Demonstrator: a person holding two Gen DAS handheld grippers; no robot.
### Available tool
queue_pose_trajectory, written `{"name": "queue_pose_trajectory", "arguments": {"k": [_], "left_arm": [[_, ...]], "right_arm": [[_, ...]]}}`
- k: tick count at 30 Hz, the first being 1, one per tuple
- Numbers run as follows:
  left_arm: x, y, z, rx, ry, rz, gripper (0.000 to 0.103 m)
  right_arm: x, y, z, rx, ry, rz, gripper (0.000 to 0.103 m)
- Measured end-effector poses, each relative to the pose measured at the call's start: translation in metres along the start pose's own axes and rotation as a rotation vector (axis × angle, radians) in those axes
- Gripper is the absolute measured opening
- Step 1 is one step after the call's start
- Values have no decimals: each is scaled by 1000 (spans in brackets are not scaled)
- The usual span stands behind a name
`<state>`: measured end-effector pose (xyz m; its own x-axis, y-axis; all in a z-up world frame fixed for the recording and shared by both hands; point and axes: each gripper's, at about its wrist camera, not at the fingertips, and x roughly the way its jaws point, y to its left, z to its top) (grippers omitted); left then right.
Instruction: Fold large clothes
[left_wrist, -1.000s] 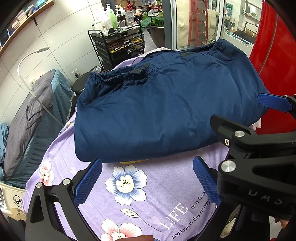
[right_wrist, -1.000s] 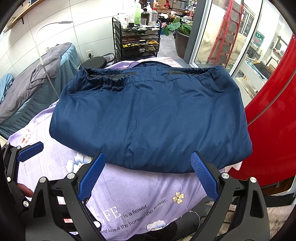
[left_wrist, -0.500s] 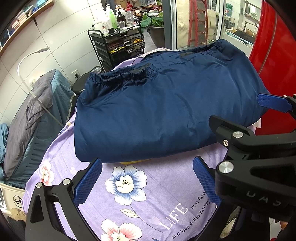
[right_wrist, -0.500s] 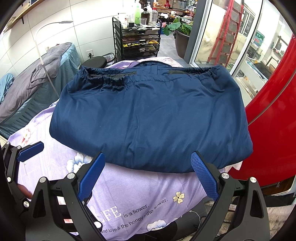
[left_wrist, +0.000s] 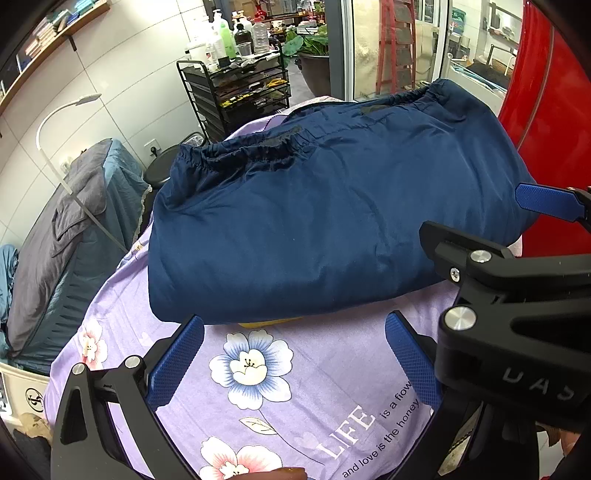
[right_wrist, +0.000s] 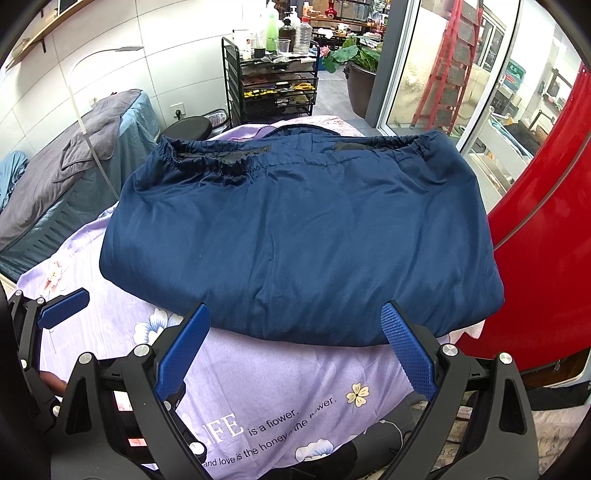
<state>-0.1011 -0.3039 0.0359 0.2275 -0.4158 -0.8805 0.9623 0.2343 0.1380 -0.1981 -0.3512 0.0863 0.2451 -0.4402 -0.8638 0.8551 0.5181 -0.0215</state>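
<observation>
A navy garment (left_wrist: 325, 221) (right_wrist: 303, 236) lies folded into a thick rectangle on the purple flowered sheet (left_wrist: 314, 387) (right_wrist: 295, 384), its elastic waistband at the far edge. My left gripper (left_wrist: 293, 360) is open just in front of the garment's near fold, nothing between its blue pads. My right gripper (right_wrist: 295, 347) is open too, its fingertips at the near fold's edge, holding nothing. The right gripper's black frame and one blue pad (left_wrist: 546, 201) fill the right side of the left wrist view. One blue pad of the left gripper (right_wrist: 62, 308) shows at the left in the right wrist view.
A red curved surface (right_wrist: 546, 221) rises close on the right. A black wire rack (right_wrist: 273, 85) with bottles stands behind the table. A bed with grey covers (left_wrist: 66, 229) and a white lamp arm (left_wrist: 55, 122) are at the left. Glass doors are at the back right.
</observation>
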Motion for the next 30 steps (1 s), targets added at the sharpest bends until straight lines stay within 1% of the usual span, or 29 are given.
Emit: {"name": "queue_pose_trajectory", "arguments": {"k": [30], "left_arm": [[-1, 0, 1, 10, -4, 10, 96]], "right_arm": [[-1, 1, -2, 0, 5, 1, 92]]}}
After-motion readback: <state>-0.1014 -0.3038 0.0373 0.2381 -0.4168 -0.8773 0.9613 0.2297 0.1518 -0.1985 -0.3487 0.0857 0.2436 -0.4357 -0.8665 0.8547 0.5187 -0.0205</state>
